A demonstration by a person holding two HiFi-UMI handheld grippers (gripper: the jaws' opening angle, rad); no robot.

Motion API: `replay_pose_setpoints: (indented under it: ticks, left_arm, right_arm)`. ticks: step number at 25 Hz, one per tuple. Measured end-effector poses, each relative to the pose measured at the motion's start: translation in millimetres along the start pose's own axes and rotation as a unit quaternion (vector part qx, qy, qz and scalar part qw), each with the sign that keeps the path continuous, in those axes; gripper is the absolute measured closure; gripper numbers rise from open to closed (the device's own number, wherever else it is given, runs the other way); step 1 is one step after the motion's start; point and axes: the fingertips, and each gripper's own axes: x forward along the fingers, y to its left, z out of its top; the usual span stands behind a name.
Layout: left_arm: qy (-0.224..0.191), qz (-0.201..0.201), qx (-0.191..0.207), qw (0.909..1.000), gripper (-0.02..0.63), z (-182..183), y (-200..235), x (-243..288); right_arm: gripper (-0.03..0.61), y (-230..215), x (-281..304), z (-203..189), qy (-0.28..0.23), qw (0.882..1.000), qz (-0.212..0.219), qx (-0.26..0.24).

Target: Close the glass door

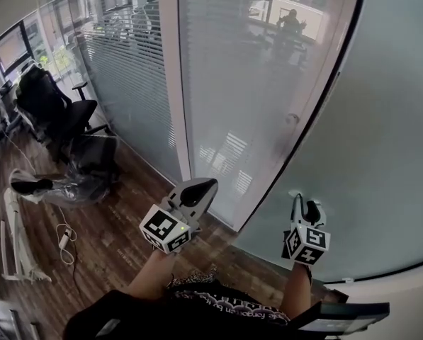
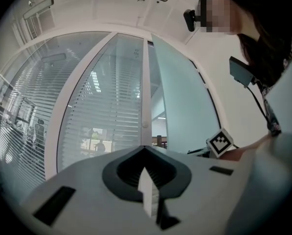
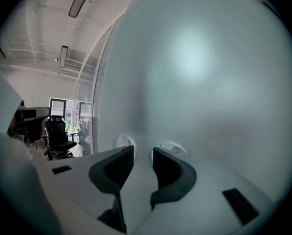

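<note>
Your frosted glass door (image 1: 381, 119) fills the right of the head view, and its dark leading edge (image 1: 336, 76) runs down slantwise to the brown wooden floor (image 1: 119, 225) between your two tools. Left of that edge stands a clear pane backed by white slatted blinds (image 1: 126, 76), divided by a white upright frame post (image 1: 172, 83). Your right gripper (image 1: 305, 205) is right up against the frosted face, low down and just beside the edge; its jaws are spread with nothing between them, and no view shows whether the tips touch the glass. Your left gripper (image 1: 205, 186) is held in front of the blinded pane, near the edge but apart from the frosted panel, with its jaws pressed together on nothing. The floor on your left is open near your feet; further off are a black office chair (image 1: 55, 108) and a white cable (image 1: 66, 239) lying on the boards. The left gripper view adds what the head view does not: between the frame post (image 2: 145, 92) and the door (image 2: 185, 106) a narrow strip looks through to a lit room beyond, so the door is not yet fully home. The right gripper view has the door (image 3: 209, 82) across nearly the whole picture, with pale reflections just ahead of the jaw tips, and the chair (image 3: 55, 133) small at far left.
</note>
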Motion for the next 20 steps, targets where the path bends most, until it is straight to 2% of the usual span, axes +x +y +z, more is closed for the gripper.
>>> replay_pose_setpoints:
  ticks: [4, 14, 20]
  left_arm:
    - [-0.007, -0.002, -0.006, 1.0, 0.611, 3.2, 15.2, 17.1]
    - [-0.014, -0.057, -0.008, 0.9983, 0.611, 2.1, 45.1, 67.7]
    - [-0.017, -0.073, -0.011, 0.9972, 0.611, -0.2, 60.5, 92.1]
  right_arm:
    - [0.456, -9.2, 16.7, 2.7, 0.004, 1.0, -0.014, 0.004]
    - [0.456, -22.4, 46.9, 4.3, 0.009, 0.998, -0.057, 0.019]
    - [0.456, -32.9, 61.8, 7.4, 0.012, 0.997, -0.078, 0.019]
